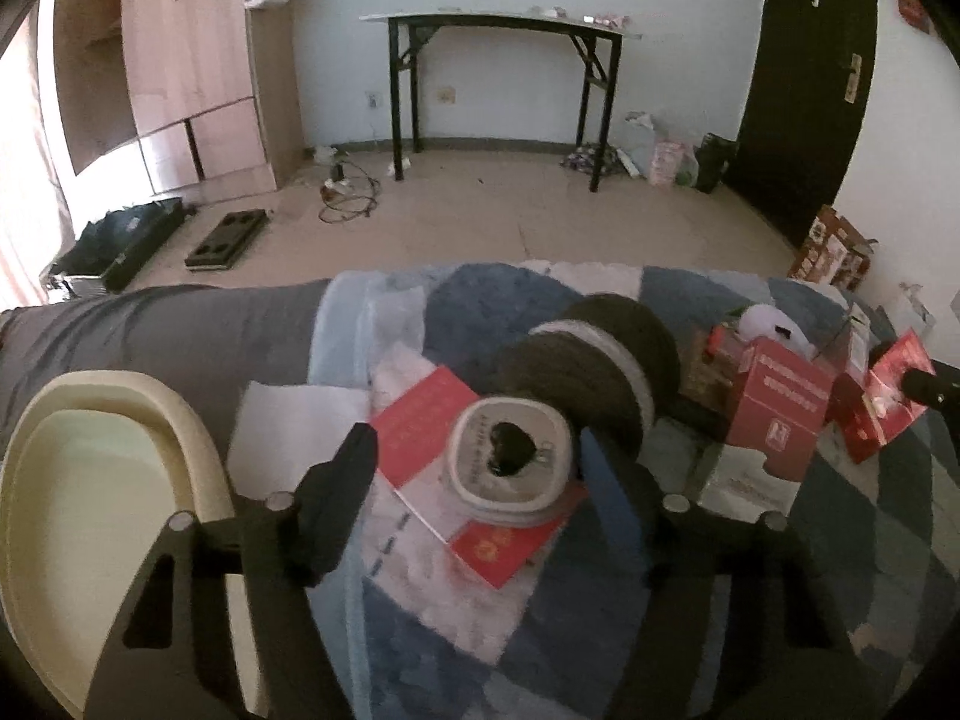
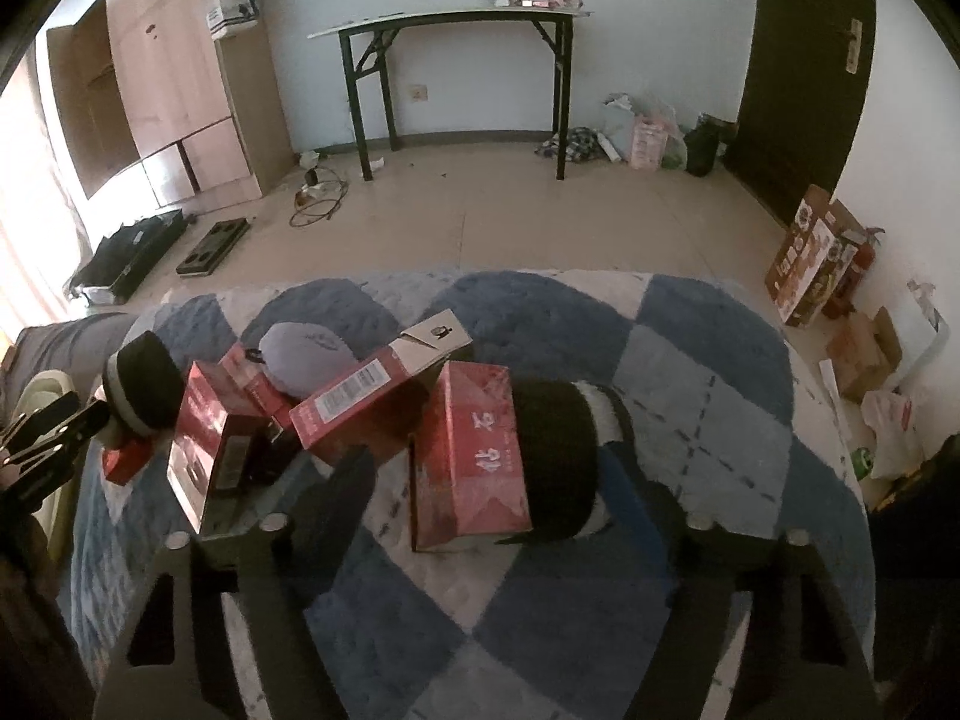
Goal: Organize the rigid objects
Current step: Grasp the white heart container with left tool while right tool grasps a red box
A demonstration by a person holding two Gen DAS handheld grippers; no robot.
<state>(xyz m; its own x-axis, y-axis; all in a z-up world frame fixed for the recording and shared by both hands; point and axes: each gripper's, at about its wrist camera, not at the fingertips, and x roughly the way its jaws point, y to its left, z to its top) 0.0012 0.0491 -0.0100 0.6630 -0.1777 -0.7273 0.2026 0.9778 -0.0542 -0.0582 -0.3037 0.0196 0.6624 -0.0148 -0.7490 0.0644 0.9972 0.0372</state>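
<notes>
A white rounded-square tub (image 1: 510, 456) with a dark heart-shaped opening lies on red booklets (image 1: 420, 426) on the blue checked blanket (image 1: 456, 648). My left gripper (image 1: 477, 450) stands open around it; the left finger (image 1: 342, 480) is clear of it and the right finger's black-and-white cover (image 1: 588, 360) leans over its far side. In the right wrist view a red carton (image 2: 468, 456) lies between the fingers of my right gripper (image 2: 486, 462), which is open. Its left finger (image 2: 354, 480) is apart from the carton, and the covered right finger (image 2: 558, 462) rests against the carton's right side.
A cream plastic basin (image 1: 120, 480) sits at the left on the grey sheet. More red boxes (image 2: 360, 402) and a grey-purple pouch (image 2: 306, 354) are heaped between the grippers. The left gripper (image 2: 60, 426) shows at the left edge. Beyond the bed are bare floor and a folding table (image 1: 498, 24).
</notes>
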